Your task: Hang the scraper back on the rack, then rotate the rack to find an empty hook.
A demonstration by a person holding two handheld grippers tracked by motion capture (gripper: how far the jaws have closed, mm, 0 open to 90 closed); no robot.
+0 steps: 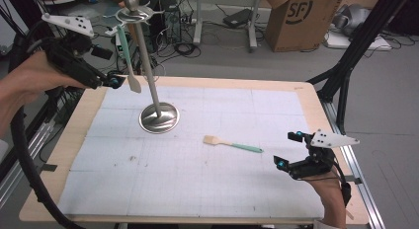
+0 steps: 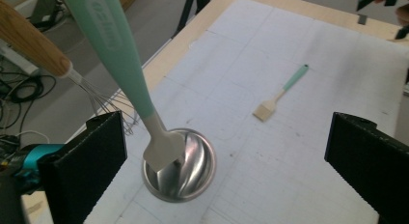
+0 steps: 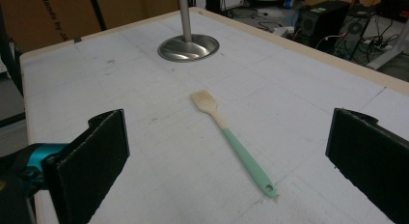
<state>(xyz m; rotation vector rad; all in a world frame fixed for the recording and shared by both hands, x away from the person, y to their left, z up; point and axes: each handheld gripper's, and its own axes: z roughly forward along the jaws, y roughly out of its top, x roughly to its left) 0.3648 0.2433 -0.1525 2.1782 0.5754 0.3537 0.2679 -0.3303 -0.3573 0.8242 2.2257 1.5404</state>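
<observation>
- Two grippers in play, both with jaws wide apart and nothing between the pads.
- Left gripper [image 1: 114, 82]: held up at the table's far left corner, just beside the hanging spatula [image 1: 127, 61]. Released; tips close to the blade but not clamping it.
- Left gripper view: spatula [image 2: 126, 74] hangs in front of the spread jaws, mint handle up, pale blade down, nearer the left jaw and clear of both.
- Spatula hangs from the top hooks of the steel stand [image 1: 158, 116], blade well above the mat.
- Whisk [image 2: 53, 57] with wooden handle hangs beside the spatula, on its left in the left gripper view, wires behind the left jaw.
- Stand's round base [image 2: 185, 168] sits on the white mat [image 1: 207, 184], far-left part of the table.
- Brush [image 1: 231, 143] lies flat on the mat near centre, bristles toward the stand, mint handle toward the right gripper.
- Right gripper [image 1: 288, 150]: low at the near right edge of the table, released, well apart from the brush.
- Right gripper view: brush [image 3: 231, 139] lies between the spread jaws, farther out, handle end nearest the camera.
</observation>
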